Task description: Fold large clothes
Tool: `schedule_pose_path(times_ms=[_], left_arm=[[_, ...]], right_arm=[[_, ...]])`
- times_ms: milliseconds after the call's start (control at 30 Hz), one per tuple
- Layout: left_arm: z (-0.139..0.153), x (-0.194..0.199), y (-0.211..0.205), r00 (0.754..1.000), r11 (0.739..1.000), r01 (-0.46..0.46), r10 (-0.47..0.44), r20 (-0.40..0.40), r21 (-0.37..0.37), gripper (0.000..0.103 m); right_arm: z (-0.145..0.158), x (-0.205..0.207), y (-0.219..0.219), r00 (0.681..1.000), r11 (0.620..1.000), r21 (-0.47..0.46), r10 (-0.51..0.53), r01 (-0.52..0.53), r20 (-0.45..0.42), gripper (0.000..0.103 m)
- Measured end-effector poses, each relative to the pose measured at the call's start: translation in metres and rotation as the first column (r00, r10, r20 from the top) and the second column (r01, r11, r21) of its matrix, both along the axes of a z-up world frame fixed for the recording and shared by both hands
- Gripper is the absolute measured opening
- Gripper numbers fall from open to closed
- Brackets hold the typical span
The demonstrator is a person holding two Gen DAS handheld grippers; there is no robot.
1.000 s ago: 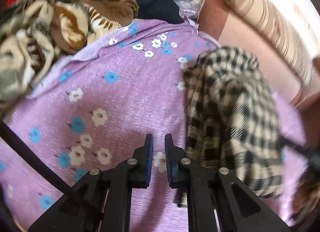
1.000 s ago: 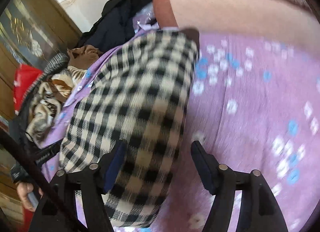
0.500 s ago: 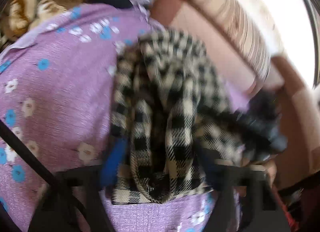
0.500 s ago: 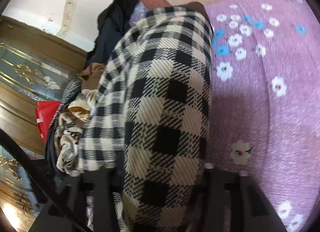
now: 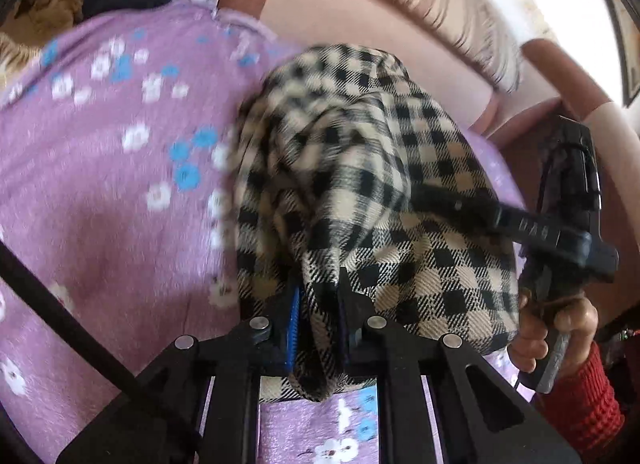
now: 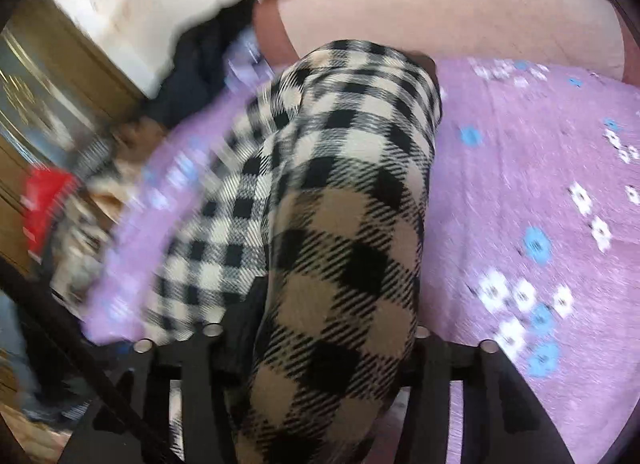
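**Both grippers on the checked garment, mid-fold**

Left gripper (image 5: pixel 316 328) was closing on a pinched ridge of the checked garment (image 5: pixel 360 168), the woven cloth bunched between its blue-lined pads and hanging in a loop below them. From that pinch the garment ran up and away across the bed, its long axis pointing toward the headboard (image 5: pixel 360 24), so the bulk of the cloth lay ahead of the gripper and slightly to its right. Left of it spread the purple bedsheet (image 5: pixel 100 184), a thin crinkled fabric printed with small white and blue flowers, with a heap of other clothes (image 5: pixel 36 16) at the far left corner.

Further right in the same view, the right gripper (image 6: pixel 332 328) reached in over the garment's right edge, the person's hand (image 5: pixel 560 328) in a red knitted cuff wrapped round its handle. In its own view its jaws straddled a thick rounded fold of the garment and were opening; whether the pads pressed the cloth could not be told, since the cloth hid them. The fabric looked soft and fairly heavy, a black-and-cream check that draped in deep rolls, not flat sheets. Since the left gripper had the firmer hold at the near end, the coming move probably turned on carrying that end forward along the garment's length toward the headboard.
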State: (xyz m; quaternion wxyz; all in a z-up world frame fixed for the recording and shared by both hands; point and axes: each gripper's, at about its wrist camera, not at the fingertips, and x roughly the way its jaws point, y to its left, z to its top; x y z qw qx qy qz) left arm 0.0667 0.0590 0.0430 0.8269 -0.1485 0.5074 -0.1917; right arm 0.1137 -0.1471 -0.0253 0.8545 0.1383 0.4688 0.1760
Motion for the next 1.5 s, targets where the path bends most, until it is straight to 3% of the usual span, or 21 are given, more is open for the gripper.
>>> schedule_pose_path(times_ms=[233,333,433,467,500,533,567,633,767,867,1033,1133,1233,1333,1400,1500], left_arm=[[-0.004,-0.002,0.013,0.999,0.999,-0.036,0.036,-0.028,0.002,0.015],[-0.003,-0.009,0.017,0.999,0.999,-0.040,0.040,-0.033,-0.006,0.015],[0.000,-0.009,0.020,0.999,0.999,-0.037,0.038,-0.019,0.016,0.015],[0.001,-0.010,0.021,0.999,0.999,-0.037,0.037,-0.018,0.008,0.015],[0.001,-0.009,0.021,0.999,0.999,-0.039,0.039,-0.021,0.000,0.015],[0.001,-0.009,0.022,0.999,0.999,-0.041,0.041,-0.023,-0.003,0.015],[0.000,-0.009,0.022,0.999,0.999,-0.041,0.041,-0.025,-0.005,0.015],[0.001,-0.011,0.021,0.999,0.999,-0.039,0.039,-0.019,0.005,0.015],[-0.002,-0.010,0.021,0.999,0.999,-0.035,0.035,-0.013,0.039,0.015],[-0.010,-0.007,0.023,0.998,0.996,-0.052,0.053,-0.020,0.072,0.015],[-0.014,-0.002,0.027,0.997,0.996,-0.067,0.069,-0.031,0.060,0.015],[-0.015,-0.001,0.026,0.997,0.997,-0.060,0.062,-0.036,0.056,0.015],[-0.017,0.001,0.024,0.998,0.997,-0.052,0.054,-0.032,0.062,0.016],[-0.018,0.003,0.024,0.998,0.997,-0.055,0.057,-0.040,0.055,0.016],[-0.019,0.004,0.024,0.997,0.997,-0.056,0.058,-0.041,0.054,0.016],[-0.019,0.005,0.021,0.998,0.997,-0.049,0.051,-0.033,0.064,0.017]], right_arm=[[0.030,-0.046,-0.020,0.994,0.997,-0.066,-0.038,0.045,0.101,0.057],[0.058,-0.065,-0.011,0.971,0.981,-0.163,-0.067,0.106,0.228,0.059],[0.084,-0.076,0.000,0.948,0.978,-0.169,-0.064,0.121,0.312,0.060],[0.089,-0.072,0.006,0.950,0.981,-0.166,-0.043,0.098,0.308,0.059],[0.090,-0.066,0.016,0.958,0.986,-0.160,-0.002,0.050,0.287,0.043],[0.088,-0.060,0.027,0.964,0.986,-0.162,0.023,0.021,0.264,0.018],[0.085,-0.054,0.035,0.968,0.986,-0.168,0.042,0.001,0.248,0.013],[0.074,-0.036,0.057,0.973,0.982,-0.183,0.091,-0.051,0.213,0.012],[0.024,0.017,0.103,0.985,0.975,-0.160,0.165,-0.155,0.054,0.012],[-0.002,0.040,0.119,0.989,0.982,-0.119,0.150,-0.148,0.006,0.012],[-0.008,0.055,0.131,0.989,0.984,-0.098,0.147,-0.146,0.005,0.005],[0.013,0.052,0.123,0.984,0.979,-0.109,0.178,-0.174,0.024,0.005],[0.041,0.050,0.102,0.984,0.986,-0.111,0.136,-0.123,0.117,0.005],[0.049,0.075,0.076,0.989,0.967,-0.255,0.012,0.026,0.147,0.005],[0.039,0.102,0.062,0.993,0.957,-0.277,-0.053,0.080,0.103,0.005],[0.013,0.141,0.050,0.994,0.969,-0.227,-0.105,0.101,-0.009,0.006]])
